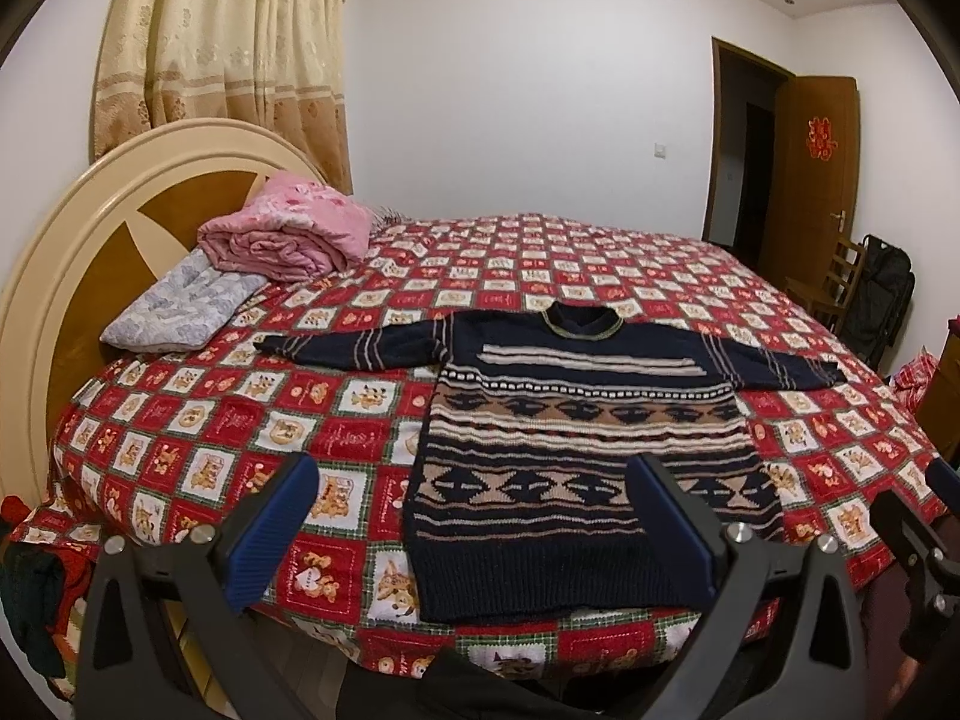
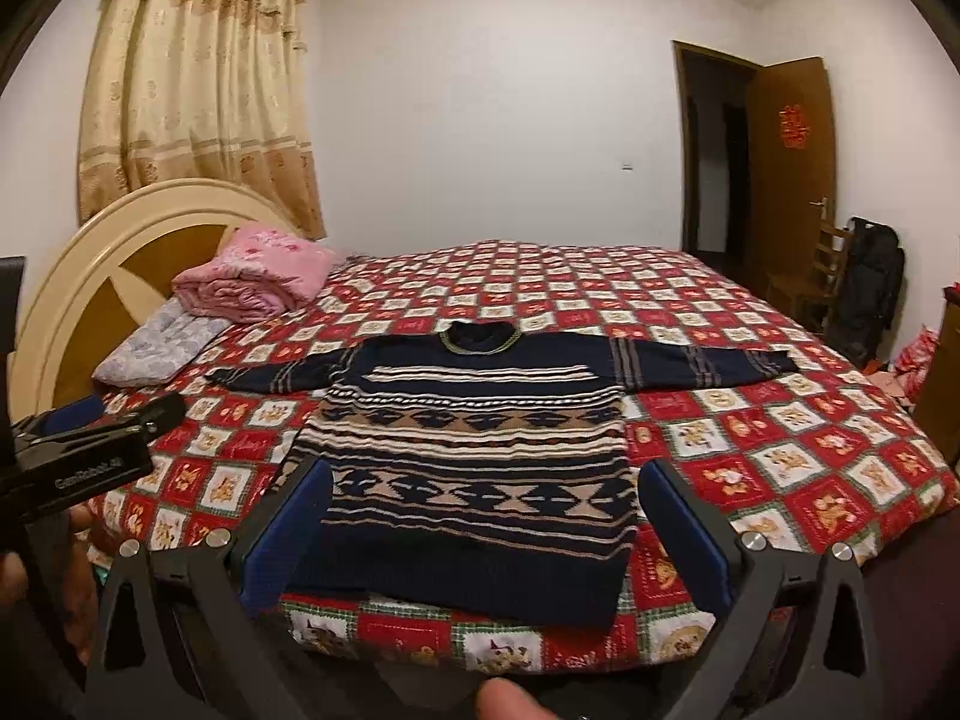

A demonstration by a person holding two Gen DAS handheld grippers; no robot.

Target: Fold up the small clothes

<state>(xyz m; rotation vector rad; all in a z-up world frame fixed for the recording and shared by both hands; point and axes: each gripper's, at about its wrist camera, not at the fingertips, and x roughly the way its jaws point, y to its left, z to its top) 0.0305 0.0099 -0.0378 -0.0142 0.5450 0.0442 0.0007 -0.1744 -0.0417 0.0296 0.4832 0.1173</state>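
A dark knitted sweater with beige patterned bands lay spread flat on the bed, in the centre of both views, its hem toward the lower edge of the frame, its collar toward the far wall and both sleeves stretched out sideways. The bed carried a red checked cover with small pictures. The left tongs stood wide open at the bottom of the left wrist view, blue pads apart, gripping nothing, held above the near edge of the bed just before the hem. The right tongs were likewise spread open and empty at the bottom of the right wrist view, framing the lower part of the sweater. At the upper left of the bed a folded pink blanket rested on a pale grey pillow against the rounded headboard.
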